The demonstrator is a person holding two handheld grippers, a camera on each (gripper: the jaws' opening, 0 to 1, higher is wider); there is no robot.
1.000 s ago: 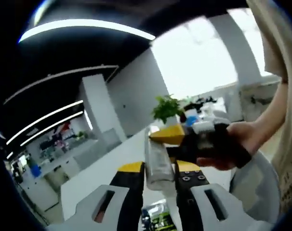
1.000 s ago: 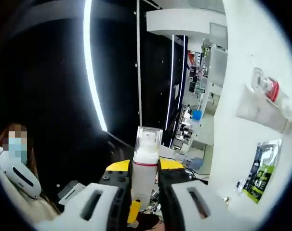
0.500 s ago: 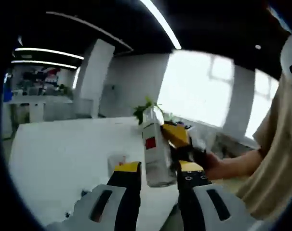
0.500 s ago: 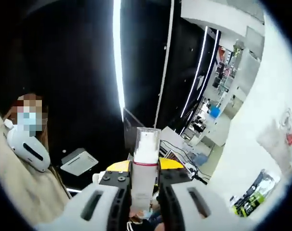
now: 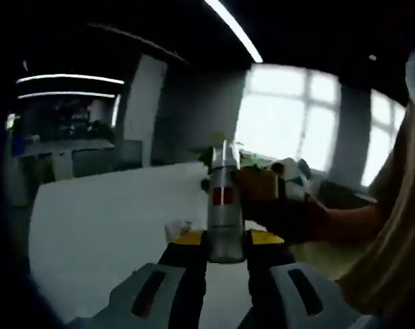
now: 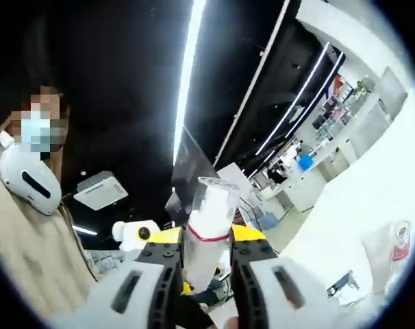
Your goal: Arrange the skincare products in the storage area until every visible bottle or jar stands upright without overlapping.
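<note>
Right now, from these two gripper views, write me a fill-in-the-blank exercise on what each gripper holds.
1. The left gripper is shut on a clear bottle with a ____ label.
2. The right gripper grips a white pump bottle topped by a ____ cap.
3. A thin ____ band rings the white pump bottle's neck.

Missing words: red; clear; red

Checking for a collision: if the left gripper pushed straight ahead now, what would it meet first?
Probably the right gripper, which sits just past the bottle held in the left gripper; depth is unclear.
</note>
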